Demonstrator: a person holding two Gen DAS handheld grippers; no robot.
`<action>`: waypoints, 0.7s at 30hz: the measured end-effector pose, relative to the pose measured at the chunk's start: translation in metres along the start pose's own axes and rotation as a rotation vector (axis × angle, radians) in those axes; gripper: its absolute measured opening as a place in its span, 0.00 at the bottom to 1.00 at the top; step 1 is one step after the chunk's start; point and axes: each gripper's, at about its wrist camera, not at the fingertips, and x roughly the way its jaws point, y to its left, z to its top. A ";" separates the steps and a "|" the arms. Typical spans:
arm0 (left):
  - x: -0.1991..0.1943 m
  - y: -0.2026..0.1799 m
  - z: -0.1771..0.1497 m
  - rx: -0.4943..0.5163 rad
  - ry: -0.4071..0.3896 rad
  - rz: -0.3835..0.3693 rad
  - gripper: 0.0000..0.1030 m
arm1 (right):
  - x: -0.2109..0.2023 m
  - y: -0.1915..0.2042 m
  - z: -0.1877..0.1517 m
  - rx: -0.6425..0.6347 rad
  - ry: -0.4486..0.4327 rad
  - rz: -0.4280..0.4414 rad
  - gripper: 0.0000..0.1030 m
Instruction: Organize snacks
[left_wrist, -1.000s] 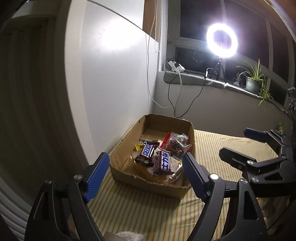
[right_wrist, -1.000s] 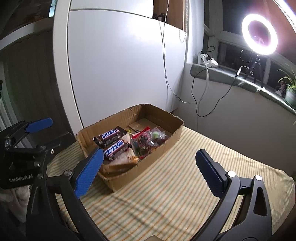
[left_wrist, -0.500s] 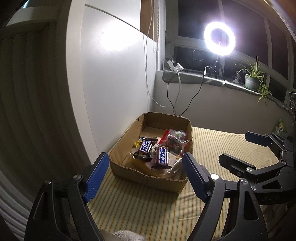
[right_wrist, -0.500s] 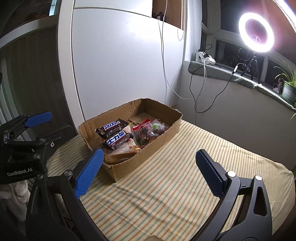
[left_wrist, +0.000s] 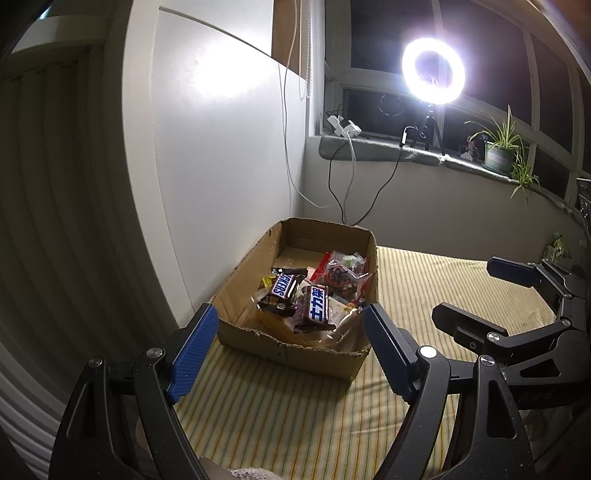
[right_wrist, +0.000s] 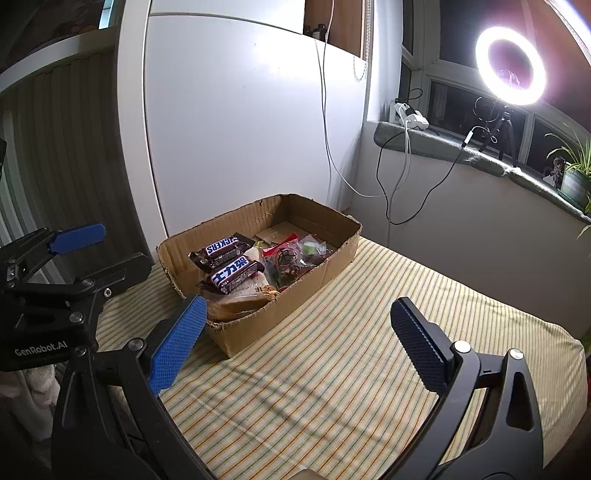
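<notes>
A shallow cardboard box (left_wrist: 288, 354) (right_wrist: 258, 216) sits on a striped cloth against the white panel. Inside lie two dark Snickers bars (left_wrist: 282, 286) (right_wrist: 221, 249), one with blue Chinese lettering (left_wrist: 317, 306) (right_wrist: 234, 273). There is also a clear bag of mixed sweets (left_wrist: 341, 271) (right_wrist: 291, 258) and a bagged bread piece (right_wrist: 236, 304). My left gripper (left_wrist: 288, 314) (right_wrist: 125, 245) hovers open just short of the box's near wall, holding nothing. My right gripper (right_wrist: 295, 306) (left_wrist: 463, 290) hangs open to the right of the box, also with nothing in it.
The striped cloth (right_wrist: 351, 350) covers the surface to the right of the box. A ring light (left_wrist: 432, 72) on a tripod, a power strip (left_wrist: 345, 127) with hanging cables and a potted plant (left_wrist: 498, 151) stand on the windowsill. A small green packet (left_wrist: 557, 247) lies far right.
Both views have shifted only slightly, so the box sits a touch higher in the picture. Both grippers remain open and nothing has been picked up.
</notes>
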 end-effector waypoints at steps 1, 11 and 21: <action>0.001 -0.001 0.000 0.003 0.002 -0.001 0.79 | 0.000 0.000 0.000 -0.003 0.000 0.000 0.99; 0.000 -0.003 0.000 0.006 0.009 -0.005 0.79 | -0.001 -0.001 0.000 -0.002 0.000 -0.007 0.99; 0.002 -0.004 -0.003 0.017 0.016 -0.016 0.79 | 0.000 -0.006 -0.002 0.005 0.006 -0.003 0.99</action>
